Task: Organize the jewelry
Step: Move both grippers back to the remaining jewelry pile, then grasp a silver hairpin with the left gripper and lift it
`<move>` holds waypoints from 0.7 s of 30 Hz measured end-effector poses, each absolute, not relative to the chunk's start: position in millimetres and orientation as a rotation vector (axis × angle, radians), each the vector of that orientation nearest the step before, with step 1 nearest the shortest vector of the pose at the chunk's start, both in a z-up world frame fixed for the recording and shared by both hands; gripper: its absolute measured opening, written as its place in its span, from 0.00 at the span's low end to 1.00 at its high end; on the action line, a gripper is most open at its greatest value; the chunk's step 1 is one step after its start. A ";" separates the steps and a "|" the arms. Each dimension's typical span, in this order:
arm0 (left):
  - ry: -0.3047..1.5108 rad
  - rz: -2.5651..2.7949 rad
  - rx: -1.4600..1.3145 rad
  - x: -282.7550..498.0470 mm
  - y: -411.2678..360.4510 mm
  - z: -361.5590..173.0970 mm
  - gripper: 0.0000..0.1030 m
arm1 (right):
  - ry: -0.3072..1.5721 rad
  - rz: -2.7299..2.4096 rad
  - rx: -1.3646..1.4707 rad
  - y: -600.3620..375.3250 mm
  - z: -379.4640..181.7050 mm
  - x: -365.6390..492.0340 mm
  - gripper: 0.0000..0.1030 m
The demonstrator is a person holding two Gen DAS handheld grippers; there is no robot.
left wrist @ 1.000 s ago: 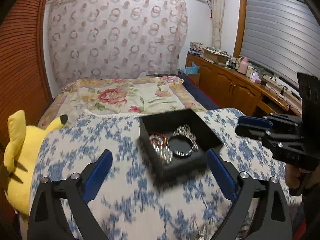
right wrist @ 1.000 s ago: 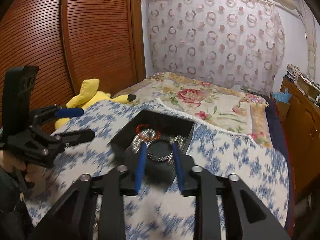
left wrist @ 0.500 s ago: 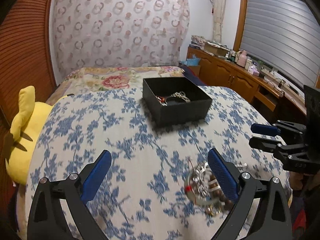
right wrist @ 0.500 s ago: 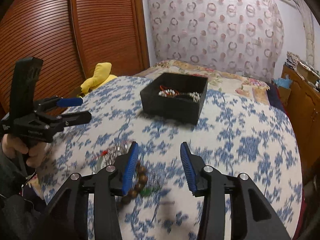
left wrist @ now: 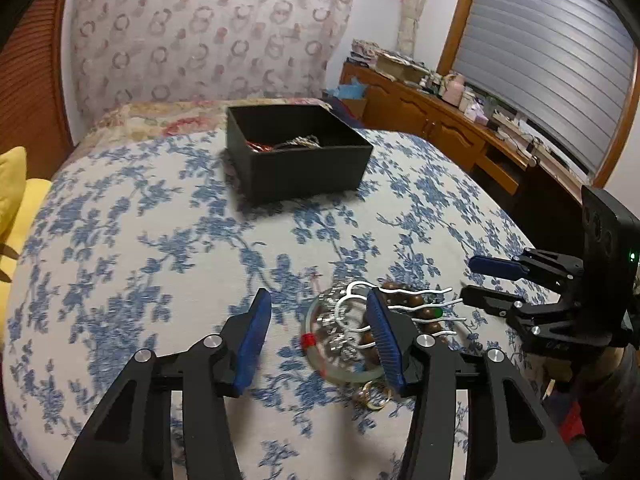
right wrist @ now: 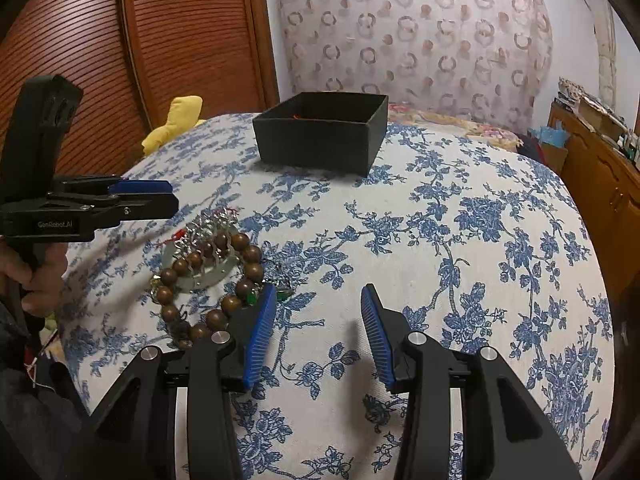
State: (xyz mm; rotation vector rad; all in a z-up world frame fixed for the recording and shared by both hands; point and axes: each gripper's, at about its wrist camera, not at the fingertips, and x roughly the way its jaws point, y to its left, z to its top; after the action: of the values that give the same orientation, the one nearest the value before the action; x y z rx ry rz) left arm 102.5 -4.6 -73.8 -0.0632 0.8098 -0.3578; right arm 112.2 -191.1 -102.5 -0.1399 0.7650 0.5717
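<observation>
Floral bedspread [right wrist: 460,220]: 1 black box [right wrist: 320,136], 1 jewelry pile [right wrist: 208,268]. L tongs [left wrist: 316,334] closing, R tongs [right wrist: 316,328] half-open, both empty.

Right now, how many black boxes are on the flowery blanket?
1. The open black box sits at the far side of the blue-flowered blanket, beyond the jewelry pile. No other box shows in either view.

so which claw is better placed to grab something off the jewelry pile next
Probably left. The left claw is closing with the pale bangle of the pile lying in its gap, by its right finger. The right claw has only bare cloth in its gap; the wooden beads lie outside it.
</observation>
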 end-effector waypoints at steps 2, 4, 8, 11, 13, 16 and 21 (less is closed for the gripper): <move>0.822 -0.362 -0.052 105.7 -10.8 -77.1 0.42 | 0.766 0.576 -0.137 -190.4 -103.6 113.0 0.45; 0.836 -0.369 -0.043 109.1 -16.7 -80.0 0.42 | 0.763 0.579 -0.130 -191.2 -103.1 113.1 0.45; 0.853 -0.372 -0.019 115.5 -24.6 -84.1 0.41 | 0.758 0.589 -0.121 -192.1 -103.6 112.0 0.45; 0.870 -0.361 0.004 120.2 -28.0 -88.7 0.40 | 0.751 0.592 -0.113 -193.2 -103.4 111.8 0.45; 0.868 -0.364 -0.003 121.6 -27.1 -88.7 0.40 | 0.749 0.593 -0.104 -194.4 -103.1 112.3 0.45; 0.869 -0.361 0.001 122.9 -28.5 -88.7 0.40 | 0.750 0.596 -0.099 -195.1 -103.2 112.4 0.45; 0.857 -0.386 0.016 120.7 -35.2 -88.3 0.31 | 0.754 0.599 -0.103 -194.4 -103.4 111.7 0.45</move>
State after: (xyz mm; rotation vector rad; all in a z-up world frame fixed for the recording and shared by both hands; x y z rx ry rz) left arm 120.7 -35.2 -88.3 0.0165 0.8575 -0.3855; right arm 111.7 -194.4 -103.4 -0.1025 0.7540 0.5985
